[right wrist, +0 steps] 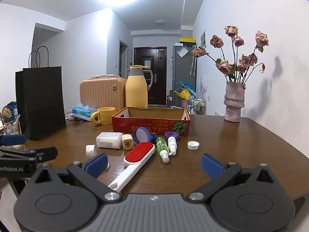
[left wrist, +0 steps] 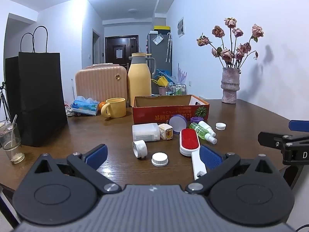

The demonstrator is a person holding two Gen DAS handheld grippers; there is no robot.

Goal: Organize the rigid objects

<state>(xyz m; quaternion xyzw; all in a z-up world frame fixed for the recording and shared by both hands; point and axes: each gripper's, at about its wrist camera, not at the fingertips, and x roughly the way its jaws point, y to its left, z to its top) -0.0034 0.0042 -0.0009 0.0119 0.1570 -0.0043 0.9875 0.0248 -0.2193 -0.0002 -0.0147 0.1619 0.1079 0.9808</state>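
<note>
Both tongs, left tongs (left wrist: 153,157) and right tongs (right wrist: 154,165), gape fully wide, holding nothing, hovering over the bench (left wrist: 251,119). Nothing sorted yet, I judge: lint brush (right wrist: 139,152), 2 spray bottles (right wrist: 161,147), white case (left wrist: 145,132) and caps lie loose before the red box (right wrist: 150,124), which looks empty, though I can't see its floor.

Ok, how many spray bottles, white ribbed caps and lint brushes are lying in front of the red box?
Spray bottles: 2
White ribbed caps: 2
Lint brush: 1
Total: 5
</note>
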